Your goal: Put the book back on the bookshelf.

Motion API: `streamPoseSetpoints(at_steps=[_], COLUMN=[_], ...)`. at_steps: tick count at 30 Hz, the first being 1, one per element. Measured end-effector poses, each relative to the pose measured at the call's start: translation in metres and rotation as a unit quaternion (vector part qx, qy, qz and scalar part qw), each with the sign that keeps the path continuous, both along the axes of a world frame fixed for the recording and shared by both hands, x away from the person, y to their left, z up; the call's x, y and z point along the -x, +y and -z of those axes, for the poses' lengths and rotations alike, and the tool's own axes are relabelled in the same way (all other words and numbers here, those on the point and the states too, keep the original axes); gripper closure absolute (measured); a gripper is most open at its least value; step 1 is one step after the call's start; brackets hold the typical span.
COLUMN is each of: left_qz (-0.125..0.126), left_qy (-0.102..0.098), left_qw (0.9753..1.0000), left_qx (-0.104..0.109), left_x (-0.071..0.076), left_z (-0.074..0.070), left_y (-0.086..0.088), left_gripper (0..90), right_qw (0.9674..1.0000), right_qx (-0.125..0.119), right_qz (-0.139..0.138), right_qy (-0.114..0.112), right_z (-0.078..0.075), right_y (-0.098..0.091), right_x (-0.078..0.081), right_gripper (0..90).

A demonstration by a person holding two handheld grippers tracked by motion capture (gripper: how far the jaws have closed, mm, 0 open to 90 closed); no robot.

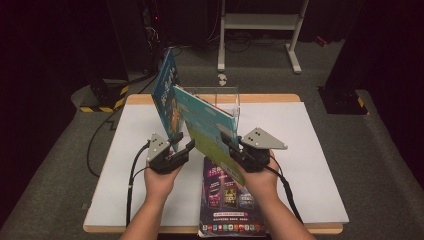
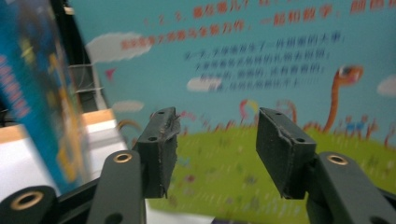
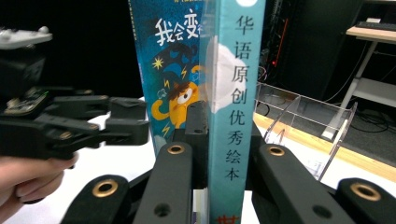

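Clamping the thin teal picture book (image 1: 210, 125) by its spine above the counter (image 1: 310, 150), the right gripper (image 1: 231, 145) holds something light, fairly stiff and glossy-slick, while the left gripper (image 1: 181, 145) hovers half-open and empty near its cover.

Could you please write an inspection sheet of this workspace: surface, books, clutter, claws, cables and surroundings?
Surface: white board on a wooden table.
Job's things: teal picture book held tilted by its spine; dark blue book standing upright at the clear acrylic rack.
Clutter: a dark magazine lying flat at the near edge.
Grippers: right claw shut on the teal picture book; left claw open, nothing between its pads, beside the dark blue book.
Cables: one black cable trails from each claw across the board.
Surroundings: grey carpet, white stand frame, dark curtains.
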State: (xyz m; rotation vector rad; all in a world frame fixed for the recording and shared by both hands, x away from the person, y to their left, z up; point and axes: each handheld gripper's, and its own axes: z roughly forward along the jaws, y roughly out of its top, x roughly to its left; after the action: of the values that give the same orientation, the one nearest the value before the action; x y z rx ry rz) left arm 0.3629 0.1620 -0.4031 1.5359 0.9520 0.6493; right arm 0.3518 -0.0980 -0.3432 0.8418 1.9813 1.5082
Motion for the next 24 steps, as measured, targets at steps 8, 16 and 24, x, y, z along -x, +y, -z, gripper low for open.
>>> streamPoseSetpoints(at_steps=[8,16,24], left_qz=[-0.009,-0.010,-0.012], left_qy=[0.009,0.011,0.012], left_qw=[0.9999,0.9999,0.9998], left_qx=[0.002,0.006,0.006], left_x=[-0.020,-0.020,-0.017], left_z=[-0.006,-0.004,-0.002], left_y=[-0.014,-0.013,-0.010], left_gripper=[52.8,54.2,53.2], right_qw=[1.0000,0.9999,0.9982], right_qx=[0.004,0.007,-0.019], right_qz=[-0.002,-0.005,-0.057], right_qy=[-0.006,-0.007,0.004], right_z=[0.003,0.005,0.008], right_y=[0.005,0.007,-0.007], right_x=[0.009,0.016,0.023], right_gripper=[79.9,79.1,70.4])
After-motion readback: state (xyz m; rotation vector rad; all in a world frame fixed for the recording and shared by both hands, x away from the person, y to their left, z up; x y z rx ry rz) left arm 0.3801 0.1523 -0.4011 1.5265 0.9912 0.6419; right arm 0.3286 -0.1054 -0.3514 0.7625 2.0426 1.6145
